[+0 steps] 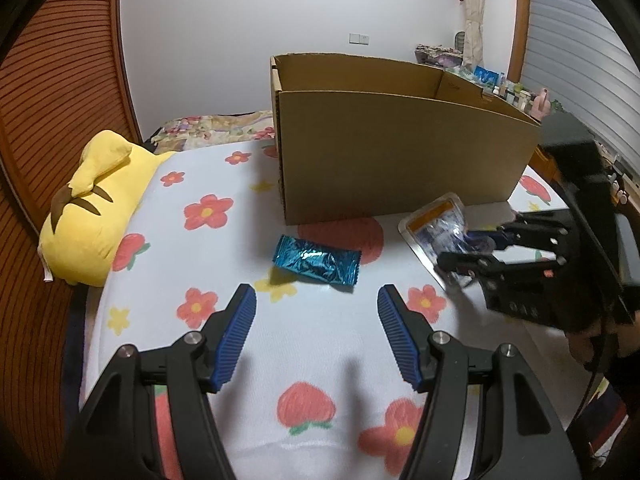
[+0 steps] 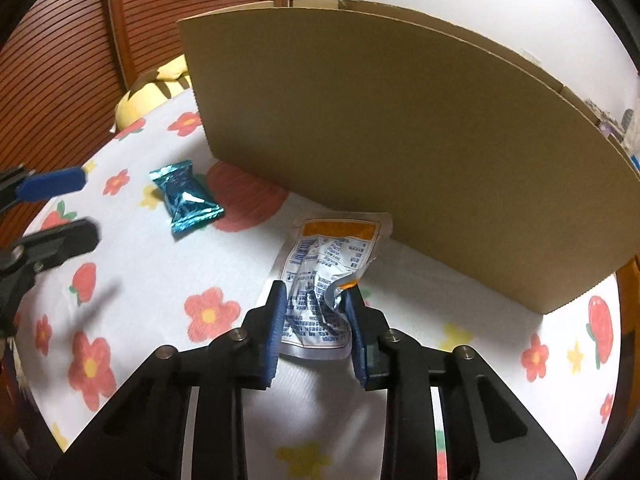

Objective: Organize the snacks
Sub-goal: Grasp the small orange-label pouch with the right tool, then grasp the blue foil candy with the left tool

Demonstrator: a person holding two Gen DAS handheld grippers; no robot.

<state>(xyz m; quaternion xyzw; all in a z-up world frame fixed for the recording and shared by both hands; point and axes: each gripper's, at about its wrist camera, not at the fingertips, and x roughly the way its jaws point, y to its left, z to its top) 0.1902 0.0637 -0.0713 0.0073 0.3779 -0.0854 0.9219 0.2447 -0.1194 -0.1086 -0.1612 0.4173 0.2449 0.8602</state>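
Note:
A shiny teal snack packet (image 1: pixel 316 260) (image 2: pixel 186 198) lies on the flowered sheet in front of a tall open cardboard box (image 1: pixel 400 152) (image 2: pixel 400 140). My left gripper (image 1: pixel 316 296) (image 2: pixel 86 206) hovers open just short of the packet, with nothing between its blue pads. To the right, a white pouch with an orange band (image 1: pixel 436 224) (image 2: pixel 332 248) lies against the box's base. My right gripper (image 2: pixel 316 292) (image 1: pixel 460 246) is shut on the pouch's near end, which crumples between the pads.
A yellow plush pillow (image 1: pixel 96 208) (image 2: pixel 156 88) lies at the bed's left edge by a slatted wooden wall. The flowered sheet (image 1: pixel 208 184) covers the bed. A cluttered shelf (image 1: pixel 500 80) stands behind the box at the right.

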